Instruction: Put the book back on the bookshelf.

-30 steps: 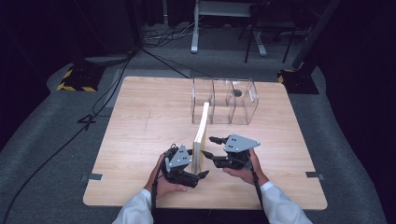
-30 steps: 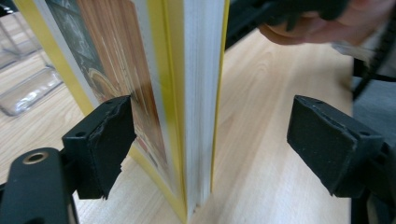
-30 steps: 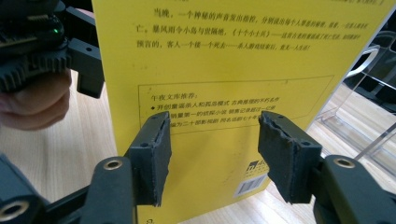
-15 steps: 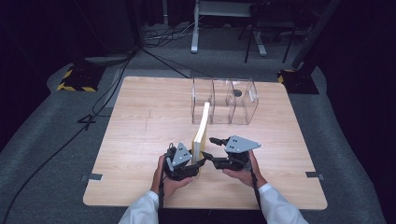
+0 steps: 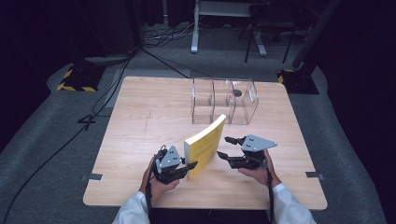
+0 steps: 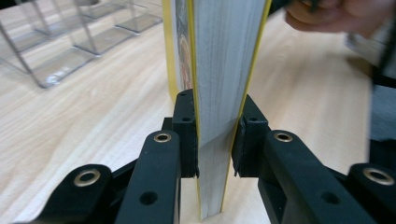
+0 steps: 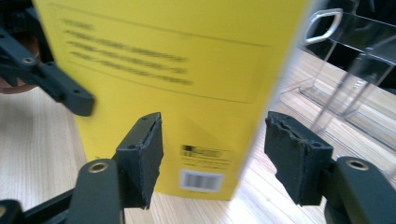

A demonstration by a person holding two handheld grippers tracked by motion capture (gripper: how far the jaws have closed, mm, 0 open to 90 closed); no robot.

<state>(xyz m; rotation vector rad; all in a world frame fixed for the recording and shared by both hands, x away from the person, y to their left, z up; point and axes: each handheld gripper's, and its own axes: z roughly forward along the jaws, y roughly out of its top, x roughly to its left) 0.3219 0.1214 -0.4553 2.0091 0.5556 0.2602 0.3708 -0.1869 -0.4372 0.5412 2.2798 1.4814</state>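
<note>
A person is standing a yellow book upright on the wooden table, the left gripper clamping its page edge; its jaws have just been closing and are now pressing both covers to steady it. The right gripper, just beside the back cover, is spreading wider with nothing between its pads, apparently handing over. Clear acrylic compartments are waiting beyond both grippers, likely the book's destination.

Left gripper: held in the left hand, jaws level, just closed onto the book, 1 pad on each cover. Right gripper: held in the right hand, jaws level, just opening, apart from the book.
</note>
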